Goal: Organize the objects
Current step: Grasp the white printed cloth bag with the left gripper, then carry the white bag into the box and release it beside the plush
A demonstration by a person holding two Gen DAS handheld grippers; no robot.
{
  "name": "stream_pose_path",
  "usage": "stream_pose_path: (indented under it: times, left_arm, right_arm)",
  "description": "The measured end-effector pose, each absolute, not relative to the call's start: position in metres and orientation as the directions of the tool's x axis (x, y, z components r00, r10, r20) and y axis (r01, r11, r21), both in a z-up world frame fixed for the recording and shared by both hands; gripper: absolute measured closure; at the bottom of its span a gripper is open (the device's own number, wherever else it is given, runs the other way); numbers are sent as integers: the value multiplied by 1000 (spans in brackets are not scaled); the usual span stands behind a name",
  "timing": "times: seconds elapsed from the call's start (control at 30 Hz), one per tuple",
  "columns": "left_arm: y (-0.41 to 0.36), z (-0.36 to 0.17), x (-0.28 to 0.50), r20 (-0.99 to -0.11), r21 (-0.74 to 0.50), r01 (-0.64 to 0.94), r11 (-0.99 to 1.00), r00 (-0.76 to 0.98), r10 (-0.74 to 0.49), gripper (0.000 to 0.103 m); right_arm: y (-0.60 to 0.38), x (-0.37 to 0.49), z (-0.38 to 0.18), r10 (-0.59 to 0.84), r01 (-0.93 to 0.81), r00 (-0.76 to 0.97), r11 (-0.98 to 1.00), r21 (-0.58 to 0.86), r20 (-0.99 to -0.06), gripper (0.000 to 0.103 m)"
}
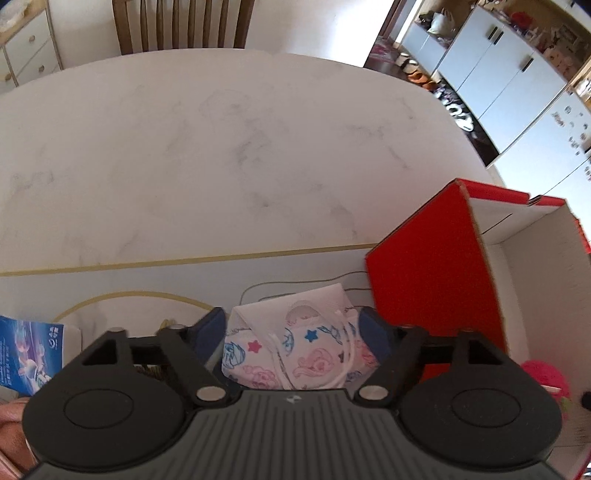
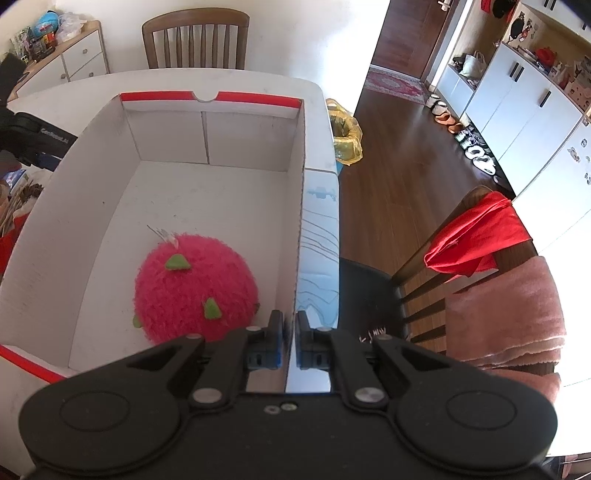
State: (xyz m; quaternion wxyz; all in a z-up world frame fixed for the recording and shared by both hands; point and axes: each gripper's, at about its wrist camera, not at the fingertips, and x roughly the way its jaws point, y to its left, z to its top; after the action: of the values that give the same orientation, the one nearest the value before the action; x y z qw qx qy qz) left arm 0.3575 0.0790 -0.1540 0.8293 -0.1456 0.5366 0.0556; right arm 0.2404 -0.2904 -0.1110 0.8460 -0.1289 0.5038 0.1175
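A white face mask (image 1: 295, 350) printed with pink and blue cartoons and stars lies on the table by the red outside of the cardboard box (image 1: 436, 280). My left gripper (image 1: 291, 328) is open wide, a blue pad on either side of the mask and neither pressing it. In the right wrist view the box (image 2: 110, 177) is white inside with a red rim. It holds a fluffy pink plush fruit (image 2: 195, 284) with green leaves. My right gripper (image 2: 290, 325) is shut on the box's right wall (image 2: 300, 221), near its front corner.
The marble table (image 1: 221, 147) stretches away to a wooden chair (image 1: 181, 22). A blue leaflet (image 1: 29, 354) lies at the left. Right of the box the table ends; a chair there carries a red cloth (image 2: 476, 236) and a pink towel (image 2: 509, 314). A yellow bag (image 2: 347, 136) sits beyond.
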Motion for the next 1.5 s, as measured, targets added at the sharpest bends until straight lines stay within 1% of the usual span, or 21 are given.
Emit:
stream_pose_path:
  times: [0.1, 0.13, 0.23, 0.43, 0.53, 0.7, 0.87, 0.9, 0.97, 1.0, 1.1, 1.13, 1.23, 1.3, 1.33, 1.5]
  left_arm:
    - [77, -157, 359, -905, -164, -257, 952, 422, -42, 18]
    - [77, -159, 360, -906, -151, -264, 953, 421, -26, 15]
    - [79, -165, 361, -912, -129, -279, 951, 410, -3, 10]
    - [79, -171, 361, -912, -121, -299, 947, 411, 13, 7]
    - [74, -170, 361, -913, -95, -291, 952, 407, 34, 7]
    - [62, -173, 362, -916, -13, -244, 970, 391, 86, 7]
    - [60, -171, 358, -912, -6, -253, 967, 399, 99, 7]
    - [60, -170, 358, -911, -4, -249, 968, 400, 99, 9]
    - [56, -171, 358, -907, -6, -232, 973, 410, 93, 18]
    - [54, -169, 356, -904, -8, -221, 975, 418, 88, 30]
    - [46, -163, 355, -900, -4, -185, 983, 430, 77, 56]
    - [45, -162, 355, -899, -10, -172, 985, 434, 66, 70]
    - [42, -158, 357, -898, -35, -145, 989, 438, 33, 88]
    - [44, -153, 357, -897, -46, -152, 987, 441, 26, 95]
    - [45, -151, 354, -896, -54, -155, 986, 443, 20, 96]
    - [54, -137, 342, -895, -79, -160, 984, 447, 1, 97]
  right_arm:
    - [-290, 241, -111, 68, -328, 464, 939, -99, -883, 97]
    - [-290, 241, -111, 68, -328, 464, 939, -100, -883, 97]
    - [-290, 241, -111, 66, -327, 463, 940, -101, -884, 97]
    - [-289, 242, -112, 63, -327, 458, 940, -101, -887, 97]
    - [-289, 242, -112, 63, -327, 456, 940, -101, -888, 97]
    - [-289, 241, -113, 61, -326, 455, 940, -103, -889, 97]
    - [-288, 240, -113, 59, -328, 454, 939, -105, -889, 97]
    - [-288, 240, -114, 58, -329, 454, 938, -107, -889, 97]
    - [-288, 240, -113, 59, -327, 452, 939, -105, -890, 97]
    - [-288, 239, -113, 58, -328, 452, 939, -105, -890, 97]
    - [-288, 239, -112, 56, -329, 451, 938, -108, -891, 97]
    - [-288, 239, -113, 56, -329, 451, 938, -107, -891, 97]
    - [-288, 239, -113, 56, -330, 452, 938, -108, -890, 97]
    - [-287, 239, -112, 54, -330, 452, 938, -111, -891, 97]
    - [-288, 239, -112, 54, -330, 451, 938, -110, -891, 97]
    - [-287, 239, -112, 52, -329, 453, 938, -112, -890, 97]
